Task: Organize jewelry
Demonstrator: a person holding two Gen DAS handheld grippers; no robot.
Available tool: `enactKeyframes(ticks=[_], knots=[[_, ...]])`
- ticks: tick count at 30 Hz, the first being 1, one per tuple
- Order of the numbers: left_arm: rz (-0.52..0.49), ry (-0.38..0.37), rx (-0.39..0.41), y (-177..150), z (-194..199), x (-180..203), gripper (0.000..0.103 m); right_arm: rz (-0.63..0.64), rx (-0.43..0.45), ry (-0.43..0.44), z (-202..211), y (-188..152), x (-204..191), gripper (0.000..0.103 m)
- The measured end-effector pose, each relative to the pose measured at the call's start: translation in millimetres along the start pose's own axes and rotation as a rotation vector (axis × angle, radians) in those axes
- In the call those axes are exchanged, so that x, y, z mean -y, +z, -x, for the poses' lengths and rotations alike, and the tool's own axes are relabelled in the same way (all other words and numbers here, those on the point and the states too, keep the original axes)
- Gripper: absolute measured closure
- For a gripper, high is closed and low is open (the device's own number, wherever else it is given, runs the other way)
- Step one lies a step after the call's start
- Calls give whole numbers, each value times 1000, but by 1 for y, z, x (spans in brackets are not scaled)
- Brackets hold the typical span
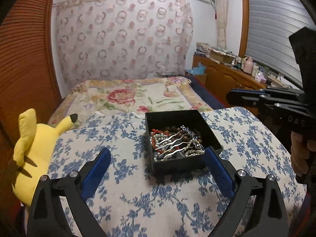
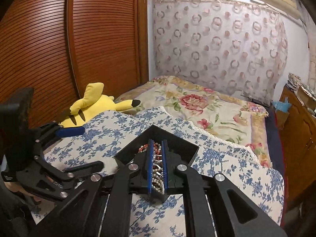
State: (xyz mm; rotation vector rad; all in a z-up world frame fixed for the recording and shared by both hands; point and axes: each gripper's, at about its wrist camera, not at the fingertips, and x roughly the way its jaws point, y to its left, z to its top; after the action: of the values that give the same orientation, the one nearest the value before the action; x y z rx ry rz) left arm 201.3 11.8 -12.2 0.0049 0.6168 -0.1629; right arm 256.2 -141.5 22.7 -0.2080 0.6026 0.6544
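A black open box (image 1: 158,116) sits on a blue-flowered cushion (image 1: 138,193). It holds a tangle of jewelry (image 1: 175,142): pearl strands, brown beads, a red piece and wavy silver hairpins. My left gripper (image 1: 158,154) is open, its blue pads spread just in front of the box, the right pad by the box's near right corner. My right gripper (image 2: 157,141) hovers above the box (image 2: 177,145), its blue pads nearly together with a narrow gap and nothing held. In the left wrist view it (image 1: 230,96) is raised at the right.
A yellow plush toy (image 1: 33,148) lies left of the cushion. A floral bed cover (image 1: 128,96) stretches behind. A slatted wooden wardrobe (image 2: 49,39) stands on the left. A cluttered wooden cabinet (image 1: 227,73) stands at the right under a window.
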Motion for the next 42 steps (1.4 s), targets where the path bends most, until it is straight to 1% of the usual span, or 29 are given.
enactKeyframes(ticks=[2,3,4,6,8,10,11,13,16,18,22,25,27,31,42], knots=[[4,12,9,-4,13,0,11,-14,9,-4,8,-5,-1,91],[6,16,13,-6,17,0,10,-23,15,-10,12,-8,-1,78],[9,23,21,-9,24,1,8,-38,28,-24,19,-13,-3,59],[11,37,40,-14,36,2,8,-61,50,-46,31,-22,-7,46],[16,55,49,-19,47,3,8,-79,55,-72,39,-31,-10,38],[20,82,57,-25,57,5,8,-95,65,-113,50,-42,-17,25],[18,94,61,-27,61,6,8,-101,74,-125,55,-48,-20,23],[12,114,71,-33,71,10,8,-116,97,-150,69,-59,-27,14],[4,127,84,-41,88,16,8,-140,135,-192,91,-78,-36,5],[2,134,90,-45,96,18,8,-154,150,-213,102,-87,-40,2],[17,137,107,-54,115,22,8,-197,185,-241,124,-107,-47,2],[35,133,119,-60,125,23,8,-228,201,-270,133,-118,-49,2],[40,129,114,-63,128,23,8,-243,204,-272,136,-123,-48,2],[37,136,110,-69,131,23,8,-239,208,-290,139,-127,-50,2],[43,138,109,-71,129,23,8,-246,206,-293,139,-130,-50,2]])
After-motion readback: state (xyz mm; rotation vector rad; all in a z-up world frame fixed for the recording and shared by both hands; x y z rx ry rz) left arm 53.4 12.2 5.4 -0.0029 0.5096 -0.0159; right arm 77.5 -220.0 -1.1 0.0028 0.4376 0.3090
